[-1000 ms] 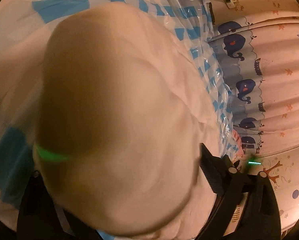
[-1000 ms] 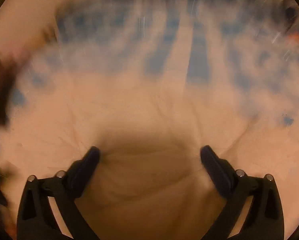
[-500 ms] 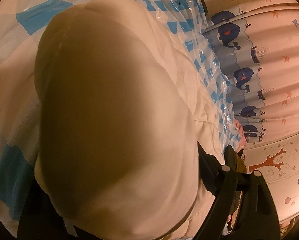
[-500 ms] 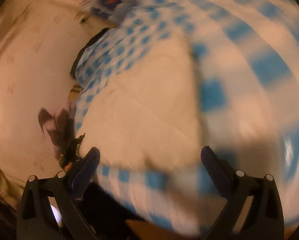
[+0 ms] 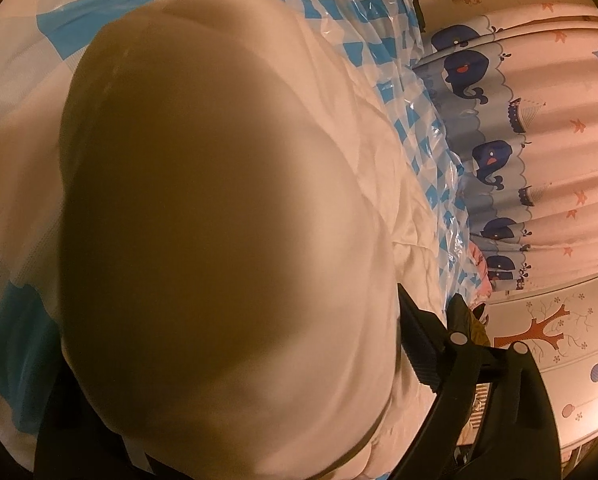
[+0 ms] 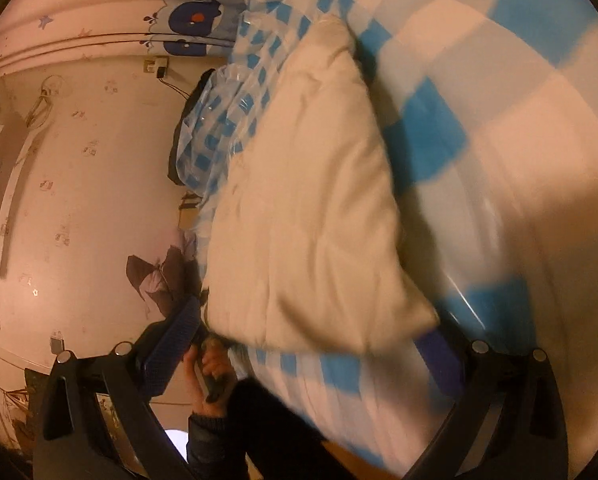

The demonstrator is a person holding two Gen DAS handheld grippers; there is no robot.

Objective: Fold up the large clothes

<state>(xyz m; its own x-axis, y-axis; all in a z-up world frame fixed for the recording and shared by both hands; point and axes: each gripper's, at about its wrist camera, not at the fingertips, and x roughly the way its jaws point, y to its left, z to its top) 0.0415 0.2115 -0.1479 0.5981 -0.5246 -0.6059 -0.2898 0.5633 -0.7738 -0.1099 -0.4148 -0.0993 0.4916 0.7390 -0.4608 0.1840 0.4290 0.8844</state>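
A large cream-white padded garment [image 6: 311, 216], quilted and soft, lies in a rough folded slab on a blue-and-white checked sheet [image 6: 479, 92] that covers the bed. In the right wrist view one corner of the garment reaches toward the far end of the bed and its near edge overhangs a strip of the checks. In the left wrist view a bulging fold of the same cream-white padded garment [image 5: 219, 248] fills most of the frame, very close to the lens and out of focus.

The left gripper [image 5: 235, 420] has this fold between its jaws, which are opening; only its right-hand finger [image 5: 423, 348], with a ribbed dark pad, is visible beside the cloth, so contact with the fabric cannot be told.

The right gripper [image 6: 311, 344] is raised above the bed, its jaws spread wide and holding nothing; the garment's near edge appears in the gap between them but lies on the bed below. A hand [image 6: 209, 376] in a dark sleeve shows low in that view.

Crinkled clear plastic film [image 5: 383, 64] lies over the sheet along the far side. Beyond it hangs a pale curtain printed with navy whales [image 5: 539, 152], next to patterned wallpaper [image 6: 79, 200].
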